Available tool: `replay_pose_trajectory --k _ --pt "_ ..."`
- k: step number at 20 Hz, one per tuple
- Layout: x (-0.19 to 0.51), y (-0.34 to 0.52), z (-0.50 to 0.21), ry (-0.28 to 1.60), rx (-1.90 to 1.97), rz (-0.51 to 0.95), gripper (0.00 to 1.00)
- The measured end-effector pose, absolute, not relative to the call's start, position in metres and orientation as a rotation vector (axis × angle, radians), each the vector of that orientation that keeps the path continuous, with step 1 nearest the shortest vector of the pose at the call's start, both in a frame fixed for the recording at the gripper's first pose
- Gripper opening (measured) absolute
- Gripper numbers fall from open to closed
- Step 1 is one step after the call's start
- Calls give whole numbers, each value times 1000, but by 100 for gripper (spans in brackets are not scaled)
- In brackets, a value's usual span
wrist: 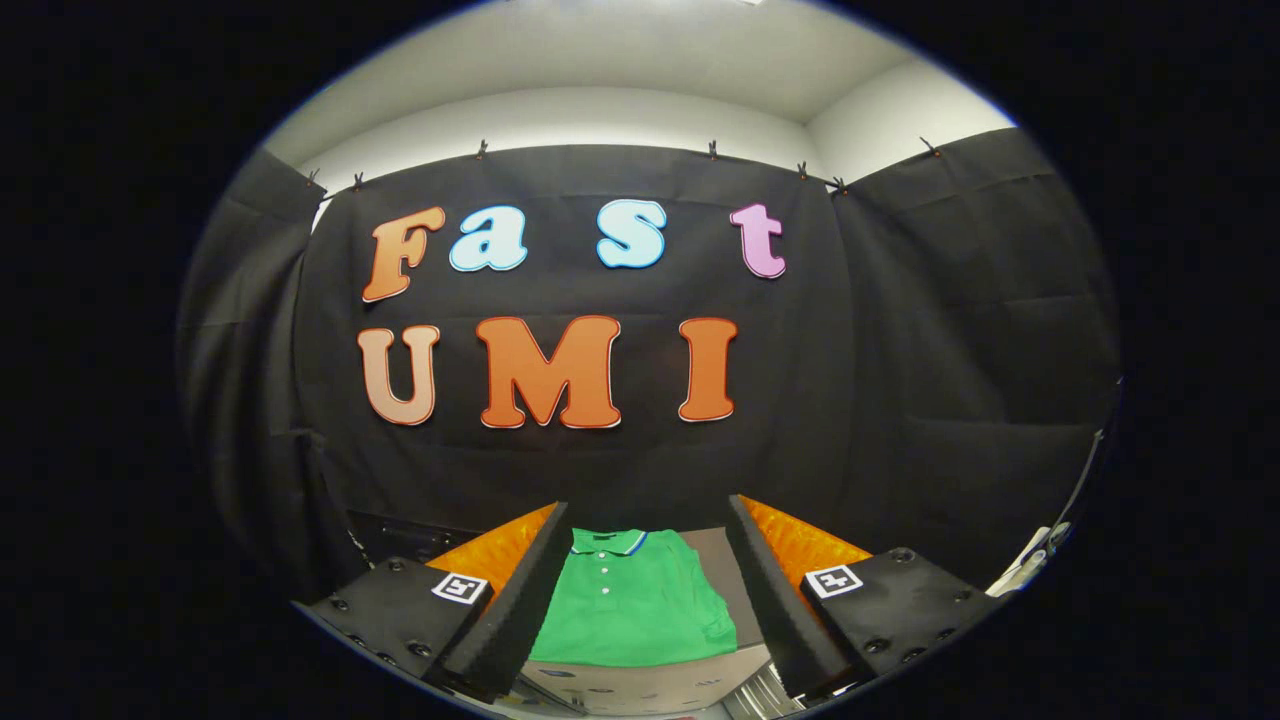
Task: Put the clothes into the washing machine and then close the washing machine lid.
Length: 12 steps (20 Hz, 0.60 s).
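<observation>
The gripper (640,590) is hovering with its 2 fingers (515,600) spread wide apart, gripping nothing. Each finger is showing black foam padding on its inner face, an orange body behind it and a square marker on its black mount. A green polo shirt (630,605) is lying flat between and beyond the fingers, collar pointing away, 3 white buttons showing. It is resting on a beige surface (650,680). Neither finger is touching the shirt.
</observation>
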<state>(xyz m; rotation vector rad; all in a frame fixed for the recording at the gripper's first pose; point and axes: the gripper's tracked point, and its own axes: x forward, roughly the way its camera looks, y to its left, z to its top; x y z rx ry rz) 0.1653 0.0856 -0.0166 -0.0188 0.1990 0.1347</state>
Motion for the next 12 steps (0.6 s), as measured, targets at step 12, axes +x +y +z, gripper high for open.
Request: replay_pose_trajectory --k 12 --pt "280 140 -143 513 -98 219 100"
